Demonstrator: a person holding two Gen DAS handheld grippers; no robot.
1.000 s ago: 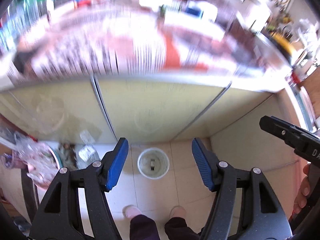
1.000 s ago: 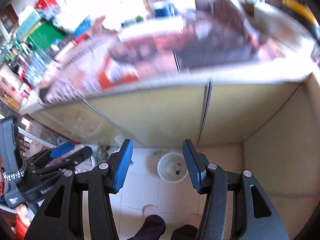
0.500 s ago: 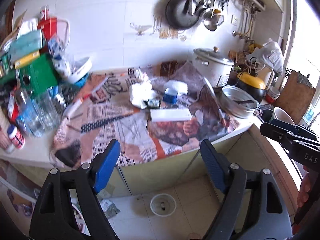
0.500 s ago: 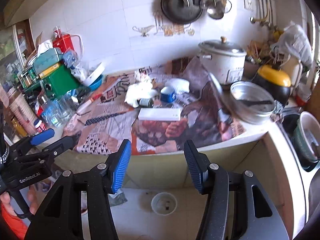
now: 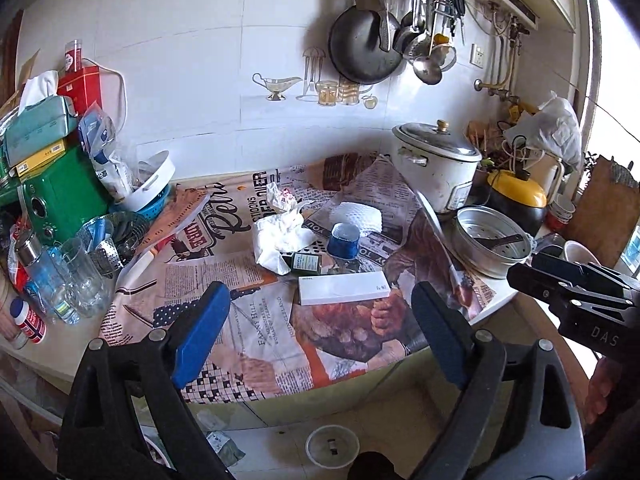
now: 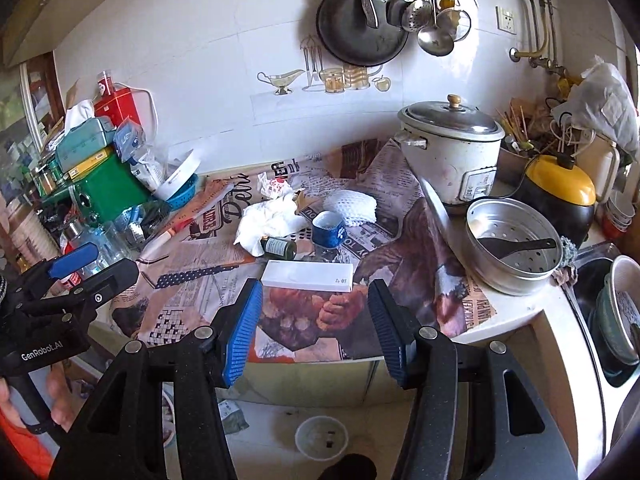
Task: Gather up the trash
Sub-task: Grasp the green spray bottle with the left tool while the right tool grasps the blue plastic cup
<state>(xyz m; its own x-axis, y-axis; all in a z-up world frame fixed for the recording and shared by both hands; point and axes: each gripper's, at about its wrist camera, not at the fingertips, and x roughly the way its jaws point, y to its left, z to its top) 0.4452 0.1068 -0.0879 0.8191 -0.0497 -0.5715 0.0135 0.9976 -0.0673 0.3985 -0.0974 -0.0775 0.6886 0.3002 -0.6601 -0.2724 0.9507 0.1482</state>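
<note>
On the newspaper-covered counter (image 5: pixel 256 340) lie a crumpled white tissue (image 5: pixel 280 236), a blue cup (image 5: pixel 344 240), a small dark bottle (image 5: pixel 306 263), a white foam net (image 5: pixel 356 216) and a flat white box (image 5: pixel 344 288). My left gripper (image 5: pixel 320 292) hangs in the air before the counter's front edge, its jaws opening, with nothing between them. My right gripper (image 6: pixel 314 286) hovers beside it, open and empty, aimed at the same white box (image 6: pixel 307 275). A white bin (image 5: pixel 332 446) stands on the floor below.
A rice cooker (image 5: pixel 436 168) and a metal steamer pan (image 5: pixel 492 240) crowd the counter's right. A green box (image 5: pixel 60 196), glasses and bottles (image 5: pixel 68 280) fill the left. A sink with bowls (image 6: pixel 616 312) lies far right. Pans hang on the wall.
Both grippers have risen from floor level before the cupboard doors to above the counter edge. The left jaws have spread wider; the right jaws look the same.
</note>
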